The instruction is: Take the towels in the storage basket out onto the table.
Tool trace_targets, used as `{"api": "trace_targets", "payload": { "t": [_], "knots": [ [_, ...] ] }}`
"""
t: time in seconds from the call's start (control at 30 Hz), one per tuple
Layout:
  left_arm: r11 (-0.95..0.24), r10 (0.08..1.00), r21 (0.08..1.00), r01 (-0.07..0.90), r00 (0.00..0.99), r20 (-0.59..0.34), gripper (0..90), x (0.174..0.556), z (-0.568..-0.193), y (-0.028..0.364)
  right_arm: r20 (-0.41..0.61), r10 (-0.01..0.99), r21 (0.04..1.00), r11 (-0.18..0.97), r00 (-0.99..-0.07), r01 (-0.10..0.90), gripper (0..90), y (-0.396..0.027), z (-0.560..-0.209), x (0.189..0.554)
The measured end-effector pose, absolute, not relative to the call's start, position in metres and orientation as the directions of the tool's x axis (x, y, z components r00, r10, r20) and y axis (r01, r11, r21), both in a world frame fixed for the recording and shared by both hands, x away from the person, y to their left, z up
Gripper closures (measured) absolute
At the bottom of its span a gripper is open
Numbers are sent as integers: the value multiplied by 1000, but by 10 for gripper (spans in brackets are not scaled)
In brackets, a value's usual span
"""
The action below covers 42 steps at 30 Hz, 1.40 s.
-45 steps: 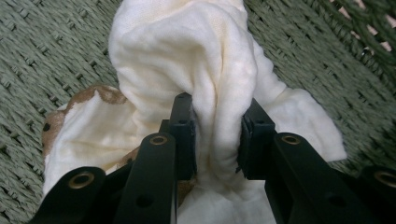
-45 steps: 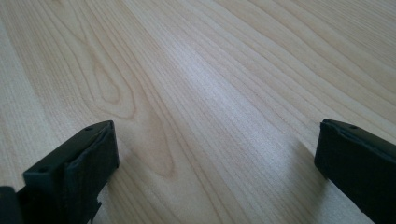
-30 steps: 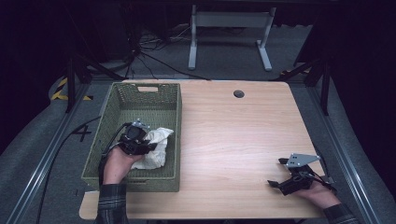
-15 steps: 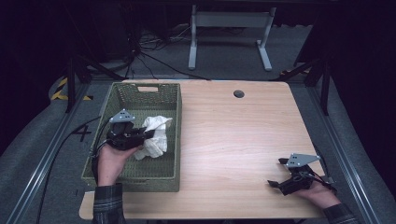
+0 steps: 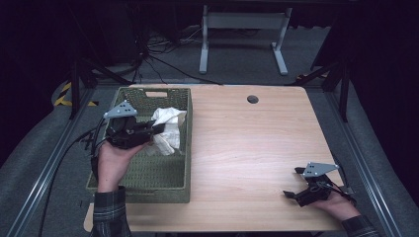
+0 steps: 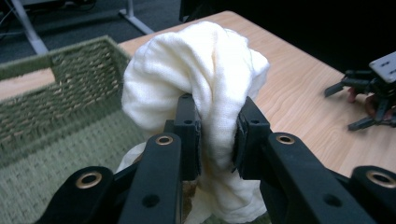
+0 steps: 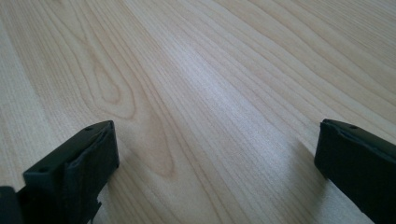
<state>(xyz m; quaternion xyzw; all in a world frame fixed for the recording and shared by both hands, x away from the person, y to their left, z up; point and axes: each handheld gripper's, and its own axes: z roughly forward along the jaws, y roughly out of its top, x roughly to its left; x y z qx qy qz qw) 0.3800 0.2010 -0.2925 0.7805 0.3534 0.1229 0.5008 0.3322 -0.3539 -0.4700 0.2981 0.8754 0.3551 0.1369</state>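
The left gripper (image 6: 215, 135) has its jaws pinched narrow on a bunched fold of a white cloth (image 6: 201, 70), which bulges above the pads and hangs in loose folds below them. In the high view the cloth (image 5: 167, 129) sits over the inside of the green woven basket (image 5: 163, 190), near its right wall, at the left end of the wooden table (image 5: 257, 148). It looks light and entirely limp: it would not keep a shape, and whatever lies outside the grip will likely droop and swing. The weave seems soft and slightly textured, so a slip looks unlikely as long as several layers are caught between the pads, as they are here. A hold on a single edge would probably let it unfurl and drag against the rough basket wall, where loose cloth could snag; the gathered middle seems the better place to grip. Nothing about it appears fragile. The right gripper (image 5: 309, 190) rests near the table's front right corner, its jaws spread wide with nothing but bare wood between them.
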Motion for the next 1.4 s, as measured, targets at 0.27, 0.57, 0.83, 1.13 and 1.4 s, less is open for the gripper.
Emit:
{"api": "trace_targets", "payload": {
  "t": [0.27,0.57,0.83,1.13,1.4],
  "knots": [
    [-243,640,888,390,753,-156,752,380,-272,188,-28,619,703,570,-785,425,0,-354,-470,332],
    [-249,588,909,335,798,-133,755,382,-249,161,-28,619,704,570,-785,425,0,-354,-470,332],
    [-256,544,916,310,829,-129,755,383,-242,138,-28,619,703,570,-785,425,0,-354,-470,332],
    [-267,499,913,309,855,-144,756,387,-247,107,-28,619,703,570,-785,425,0,-354,-470,332],
    [-280,434,914,292,888,-151,755,383,-254,75,-28,619,703,571,-785,425,0,-354,-470,332]
  ]
}}
